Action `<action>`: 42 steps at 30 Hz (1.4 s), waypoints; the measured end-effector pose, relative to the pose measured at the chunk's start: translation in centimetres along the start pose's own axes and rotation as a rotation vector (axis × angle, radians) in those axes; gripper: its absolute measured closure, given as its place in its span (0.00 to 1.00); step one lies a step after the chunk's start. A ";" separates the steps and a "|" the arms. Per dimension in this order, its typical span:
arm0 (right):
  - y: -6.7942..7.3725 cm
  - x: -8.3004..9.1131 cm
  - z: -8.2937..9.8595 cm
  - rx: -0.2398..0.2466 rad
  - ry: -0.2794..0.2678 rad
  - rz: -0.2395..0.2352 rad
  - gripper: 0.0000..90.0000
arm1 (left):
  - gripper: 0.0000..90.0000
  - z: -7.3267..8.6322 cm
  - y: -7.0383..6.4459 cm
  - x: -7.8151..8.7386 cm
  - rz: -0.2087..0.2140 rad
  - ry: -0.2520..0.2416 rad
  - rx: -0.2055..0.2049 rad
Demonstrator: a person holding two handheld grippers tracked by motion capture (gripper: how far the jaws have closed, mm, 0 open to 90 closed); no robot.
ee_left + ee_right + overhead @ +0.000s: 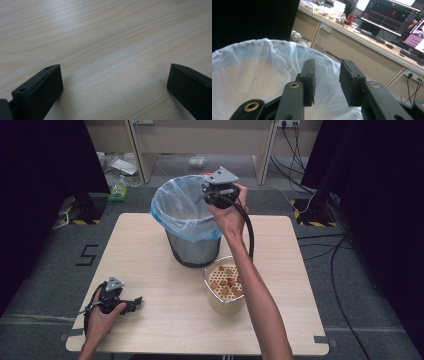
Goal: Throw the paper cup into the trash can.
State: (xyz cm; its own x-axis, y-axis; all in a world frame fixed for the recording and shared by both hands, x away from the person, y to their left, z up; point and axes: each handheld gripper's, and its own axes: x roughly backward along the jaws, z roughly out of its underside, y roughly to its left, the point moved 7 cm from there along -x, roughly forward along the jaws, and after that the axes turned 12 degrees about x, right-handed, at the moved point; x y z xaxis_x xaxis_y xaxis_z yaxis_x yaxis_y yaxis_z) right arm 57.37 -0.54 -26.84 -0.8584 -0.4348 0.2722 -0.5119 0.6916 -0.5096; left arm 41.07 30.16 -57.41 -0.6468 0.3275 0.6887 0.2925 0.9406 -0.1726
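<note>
Right gripper (220, 187), jaws parted and seemingly empty, hangs over the lined bin (187, 220) at upper centre; left gripper (131, 305), wide, rests lower left. Cable (248, 227) could snag the basket (225, 285).

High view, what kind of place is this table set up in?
Probably a lab or office workroom: a wooden table ringed by dark curtains, cables trailing on the floor, and a desk with lit monitors behind the lined bin.
</note>
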 end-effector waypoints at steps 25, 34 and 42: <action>-3.7 6.7 7.2 -0.064 0.079 -0.001 0.54 | 0.00 0.1 0.0 0.1 -0.001 0.000 0.001; -3.9 9.1 10.6 -0.094 0.114 0.000 0.52 | 0.00 0.1 0.0 0.1 -0.001 0.000 0.002; -3.5 10.5 14.6 -0.131 0.146 -0.009 0.50 | 0.00 0.1 0.0 0.2 -0.001 -0.001 0.004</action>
State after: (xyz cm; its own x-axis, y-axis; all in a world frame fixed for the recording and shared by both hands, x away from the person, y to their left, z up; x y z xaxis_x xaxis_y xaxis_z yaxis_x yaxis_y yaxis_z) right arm 50.63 -15.88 -34.11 -0.8447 -0.3597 0.3963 -0.5113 0.7613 -0.3987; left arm 40.89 30.26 -57.40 -0.6476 0.3264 0.6885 0.2890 0.9413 -0.1745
